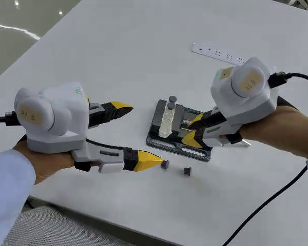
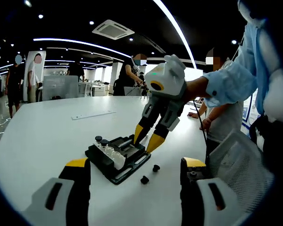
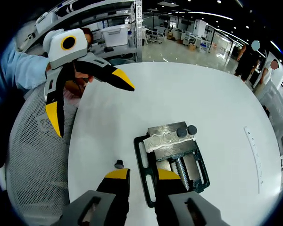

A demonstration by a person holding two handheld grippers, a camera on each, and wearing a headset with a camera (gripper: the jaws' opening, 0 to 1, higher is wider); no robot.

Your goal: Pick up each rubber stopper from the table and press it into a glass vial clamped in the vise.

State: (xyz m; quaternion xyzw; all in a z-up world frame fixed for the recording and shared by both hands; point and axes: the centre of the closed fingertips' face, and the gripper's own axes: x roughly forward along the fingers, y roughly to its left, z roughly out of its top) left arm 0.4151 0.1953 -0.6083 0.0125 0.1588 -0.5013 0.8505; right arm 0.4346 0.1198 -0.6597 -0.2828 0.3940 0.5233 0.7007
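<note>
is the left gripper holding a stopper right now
No: the left gripper is wide open with nothing in it, and the nearest rubber stopper lies on the table by its tip.

Two dark stoppers (image 1: 165, 164) lay loose beside the black vise (image 1: 155, 130) — its clamped clear vials (image 1: 166, 123) upright, two plugged.

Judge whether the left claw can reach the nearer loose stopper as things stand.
Probably yes: the left claw is open, and the stopper lies on bare table just past one tip, with nothing between.
</note>
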